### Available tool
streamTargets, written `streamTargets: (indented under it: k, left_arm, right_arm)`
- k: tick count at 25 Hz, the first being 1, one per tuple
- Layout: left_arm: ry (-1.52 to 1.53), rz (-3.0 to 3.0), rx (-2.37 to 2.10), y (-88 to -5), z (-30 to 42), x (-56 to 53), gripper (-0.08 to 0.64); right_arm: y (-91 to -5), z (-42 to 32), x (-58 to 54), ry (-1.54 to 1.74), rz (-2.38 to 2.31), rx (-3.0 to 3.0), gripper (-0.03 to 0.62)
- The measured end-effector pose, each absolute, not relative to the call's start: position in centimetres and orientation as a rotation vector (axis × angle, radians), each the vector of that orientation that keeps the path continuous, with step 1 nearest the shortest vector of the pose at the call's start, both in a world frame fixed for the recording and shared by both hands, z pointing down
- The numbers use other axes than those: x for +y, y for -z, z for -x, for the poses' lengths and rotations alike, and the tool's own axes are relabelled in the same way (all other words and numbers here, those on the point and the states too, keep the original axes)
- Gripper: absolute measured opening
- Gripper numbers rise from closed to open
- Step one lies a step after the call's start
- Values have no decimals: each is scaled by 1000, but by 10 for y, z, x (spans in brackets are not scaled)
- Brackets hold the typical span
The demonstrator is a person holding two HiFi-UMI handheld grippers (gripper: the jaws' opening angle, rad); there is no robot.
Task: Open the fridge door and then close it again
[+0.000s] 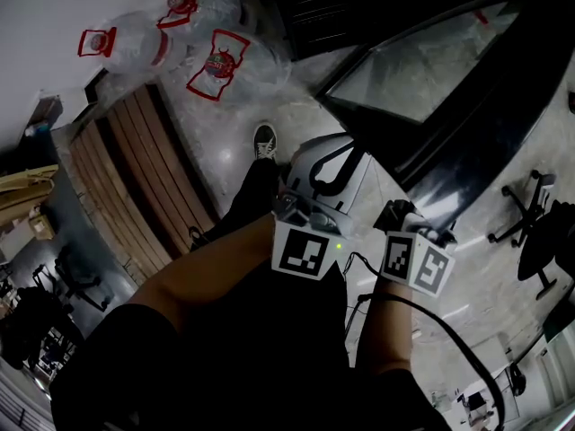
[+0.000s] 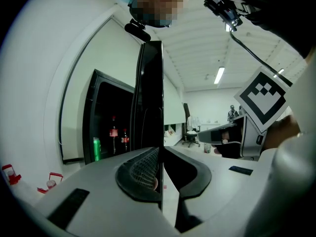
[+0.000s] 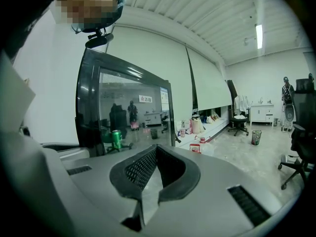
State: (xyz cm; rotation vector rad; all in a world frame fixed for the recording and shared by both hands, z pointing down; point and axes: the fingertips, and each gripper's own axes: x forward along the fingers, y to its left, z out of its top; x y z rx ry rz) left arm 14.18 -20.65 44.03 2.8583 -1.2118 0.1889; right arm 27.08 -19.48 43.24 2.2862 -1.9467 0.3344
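The fridge (image 2: pixel 101 120) stands with its black-framed glass door (image 2: pixel 150 98) swung out, seen edge-on in the left gripper view. My left gripper (image 2: pixel 160 154) is shut on that door's free edge, and the meshed pad (image 2: pixel 143 167) lies against the glass. In the head view the left gripper (image 1: pixel 316 155) sits below the door (image 1: pixel 422 61). My right gripper (image 3: pixel 156 149) is shut on nothing and faces the door's glass (image 3: pixel 128 112). In the head view the right gripper (image 1: pixel 402 212) hangs just right of the left one. Bottles and a green can (image 2: pixel 96 148) stand inside the fridge.
Packs of water bottles (image 1: pixel 216 61) lie on the floor at the top left, beside a slatted wooden bench (image 1: pixel 135 178). An office chair (image 1: pixel 530 214) stands at the right. My shoe (image 1: pixel 264 140) is near the left gripper. People stand far back in the room (image 3: pixel 286 90).
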Motion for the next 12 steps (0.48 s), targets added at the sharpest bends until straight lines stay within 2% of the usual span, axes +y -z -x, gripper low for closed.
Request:
streamTargets:
  k: [12]
  left_arm:
    - [-205,-2872,-1210,-441,-128,-219,37]
  right_arm:
    - [-432,-265,-206,-338,-2279,-1948,15]
